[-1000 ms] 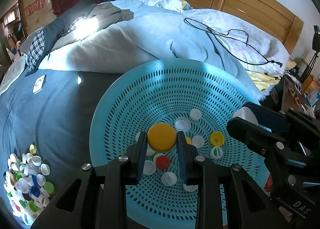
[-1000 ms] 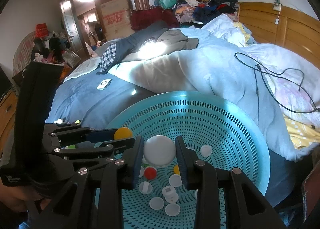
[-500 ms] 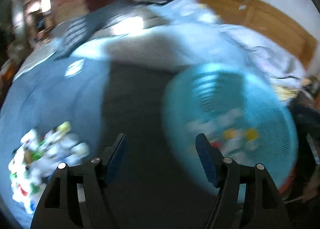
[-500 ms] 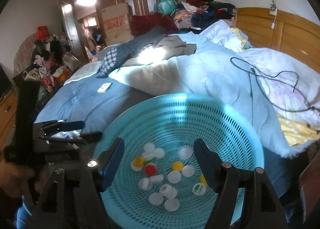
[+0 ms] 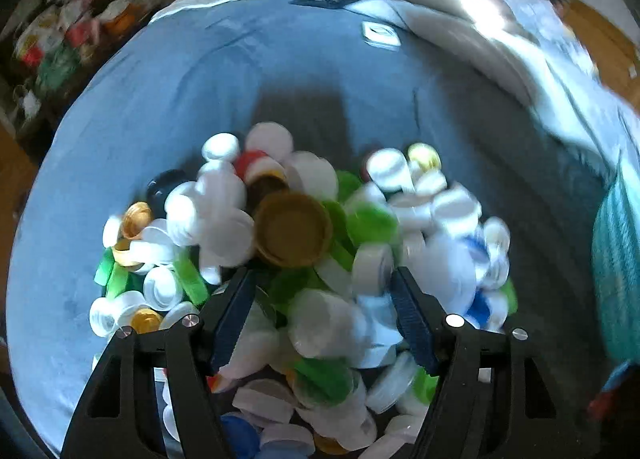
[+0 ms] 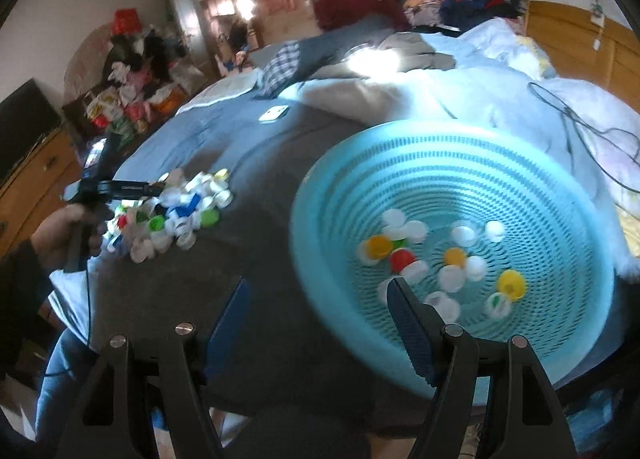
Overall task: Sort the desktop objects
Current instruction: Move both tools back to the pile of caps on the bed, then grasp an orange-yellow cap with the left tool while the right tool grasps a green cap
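**Both grippers apart, caps in a heap and in the basket**

We see the heap of loose plastic bottle caps [image 5: 304, 259], mostly white with green, blue, yellow and red ones mixed in, filling the lower middle of the left wrist view, where it lies on the blue-grey bed cover [image 5: 168, 99]. A wide brown-yellow cap [image 5: 294, 233] sits open side up near the centre of the heap. We find the left gripper [image 5: 322, 295] pointing down over this heap with its two dark blue pads well apart; caps lie under and between the pads, and, through the blur, we cannot tell whether either pad touches one.

In the right wrist view the same heap [image 6: 172, 211] sits at middle left, and a hand [image 6: 64, 235] holds the left gripper's black handle just beside it. The round turquoise perforated plastic basket [image 6: 460, 163] takes up the right half of that frame, near the heap but apart from it. On its floor we count scattered caps [image 6: 436, 259]: white ones, a few yellow and one red. The right gripper [image 6: 316, 299] stands with its pads spread wide and nothing between them, its right pad in front of the basket's near rim.

Further out, a pale rumpled duvet [image 6: 460, 99] and a small white flat device [image 6: 274, 113] lie on the bed.
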A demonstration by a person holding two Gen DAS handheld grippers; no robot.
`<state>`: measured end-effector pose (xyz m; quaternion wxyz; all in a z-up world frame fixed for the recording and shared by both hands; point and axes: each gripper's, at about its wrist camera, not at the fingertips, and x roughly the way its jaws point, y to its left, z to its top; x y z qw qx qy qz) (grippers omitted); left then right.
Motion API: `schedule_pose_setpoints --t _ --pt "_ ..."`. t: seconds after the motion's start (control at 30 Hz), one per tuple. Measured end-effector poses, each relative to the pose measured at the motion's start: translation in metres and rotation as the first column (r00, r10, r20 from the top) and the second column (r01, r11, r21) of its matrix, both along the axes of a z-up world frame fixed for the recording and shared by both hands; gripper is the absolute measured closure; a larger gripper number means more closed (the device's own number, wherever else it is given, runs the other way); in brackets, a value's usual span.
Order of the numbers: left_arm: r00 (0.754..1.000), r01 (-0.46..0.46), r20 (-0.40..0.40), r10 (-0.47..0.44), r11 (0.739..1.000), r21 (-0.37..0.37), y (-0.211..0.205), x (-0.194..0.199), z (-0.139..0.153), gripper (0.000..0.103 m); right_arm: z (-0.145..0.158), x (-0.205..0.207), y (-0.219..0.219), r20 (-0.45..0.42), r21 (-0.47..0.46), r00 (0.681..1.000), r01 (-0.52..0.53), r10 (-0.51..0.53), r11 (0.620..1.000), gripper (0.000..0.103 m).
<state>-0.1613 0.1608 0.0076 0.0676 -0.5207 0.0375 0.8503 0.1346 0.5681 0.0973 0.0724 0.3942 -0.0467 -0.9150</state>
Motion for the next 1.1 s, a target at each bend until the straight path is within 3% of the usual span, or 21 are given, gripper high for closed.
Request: schedule_pose_setpoints --t 0.17,0.37,0.53,0.6,0.63,0.7,0.77,0.87,0.97,1.1 --pt "0.990 0.141 0.031 -0.141 0.990 -0.021 0.027 0.033 -0.020 0.041 -0.004 -0.004 -0.020 0.017 0.026 1.000 -0.018 0.018 1.000 0.026" --pt "0.989 0.144 0.028 -0.148 0.984 0.101 0.025 0.064 -0.022 0.041 -0.004 -0.003 -0.039 0.020 0.051 0.999 -0.039 0.038 0.998 0.026" --pt "0.978 0.192 0.043 -0.203 0.963 0.188 0.013 0.084 -0.014 0.041 -0.005 -0.003 -0.055 0.019 0.064 0.998 -0.062 0.061 0.996 0.026" --pt "0.984 0.172 0.007 -0.177 0.965 0.196 0.001 0.093 -0.006 0.041 -0.007 -0.003 -0.060 0.017 0.067 0.997 -0.070 0.069 0.995 0.024" --pt "0.990 0.143 -0.047 -0.136 0.967 0.209 -0.011 0.101 0.003 0.041 -0.008 -0.004 -0.064 0.017 0.063 0.997 -0.077 0.076 0.995 0.024" --pt "0.991 0.105 -0.106 -0.079 0.957 0.271 -0.036 0.114 0.015 0.041 -0.010 -0.006 -0.070 0.018 0.062 0.996 -0.088 0.087 0.994 0.024" --pt "0.991 0.053 -0.134 -0.024 0.975 0.218 -0.054 0.130 0.016 0.041 -0.012 -0.007 -0.079 0.021 0.059 0.994 -0.108 0.106 0.992 0.024" --pt "0.993 0.031 -0.121 -0.006 0.978 0.207 -0.073 0.150 0.005 0.043 -0.021 -0.009 -0.095 0.033 0.052 0.989 -0.147 0.145 0.988 0.024" --pt "0.997 0.022 -0.078 -0.006 0.978 0.207 -0.073 0.158 -0.016 0.068 -0.030 -0.007 -0.108 0.053 0.044 0.984 -0.173 0.171 0.984 0.024" --pt "0.996 0.025 -0.087 -0.005 0.971 0.238 -0.072 0.166 -0.022 0.071 -0.040 -0.005 -0.120 0.075 0.037 0.978 -0.197 0.194 0.980 0.024"
